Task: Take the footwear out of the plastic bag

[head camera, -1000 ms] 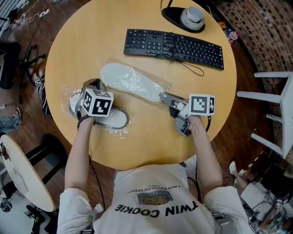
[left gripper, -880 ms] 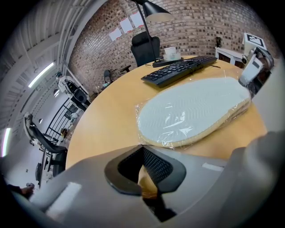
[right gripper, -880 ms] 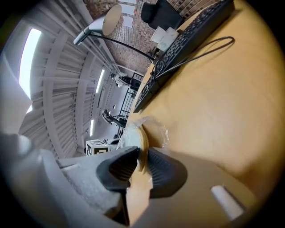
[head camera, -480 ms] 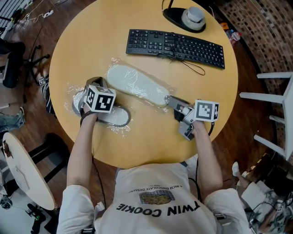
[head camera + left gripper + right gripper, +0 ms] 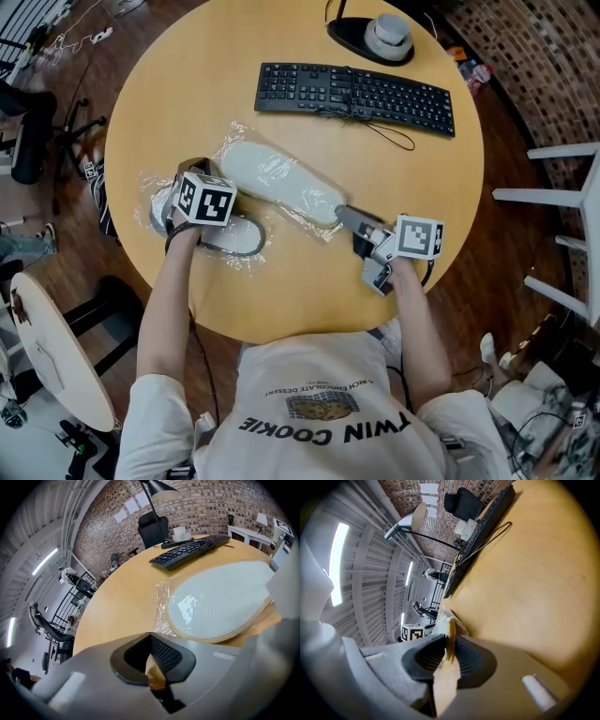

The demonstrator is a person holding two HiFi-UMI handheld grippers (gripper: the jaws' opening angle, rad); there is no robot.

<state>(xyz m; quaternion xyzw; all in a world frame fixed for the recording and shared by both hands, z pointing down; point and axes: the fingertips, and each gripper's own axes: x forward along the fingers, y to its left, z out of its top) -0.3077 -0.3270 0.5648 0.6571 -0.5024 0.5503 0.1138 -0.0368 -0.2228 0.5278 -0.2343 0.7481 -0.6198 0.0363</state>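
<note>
A white slipper (image 5: 281, 180), sole up and wrapped in a clear plastic bag (image 5: 236, 136), lies across the middle of the round table (image 5: 300, 281). My right gripper (image 5: 343, 215) is shut on its near right end; its jaws have just been closing, and the thin sole edge with film (image 5: 450, 634) sits between the pads. A second, dark-rimmed slipper (image 5: 234, 239) lies in crinkled film at the left. My left gripper (image 5: 190, 180) stands over it, pointing steeply down, jaws together on a fold of film (image 5: 151, 677). The white sole (image 5: 220, 602) lies just beyond it.
A black keyboard (image 5: 354, 96) with a looped cable (image 5: 389, 139) lies at the table's far side, a lamp base (image 5: 373, 37) behind it. A white chair (image 5: 562, 216) stands to the right, a small white table (image 5: 47, 356) at lower left.
The right gripper has drawn back to the right, and the white slipper with its film has slid a little that way. The left gripper has stayed put.
</note>
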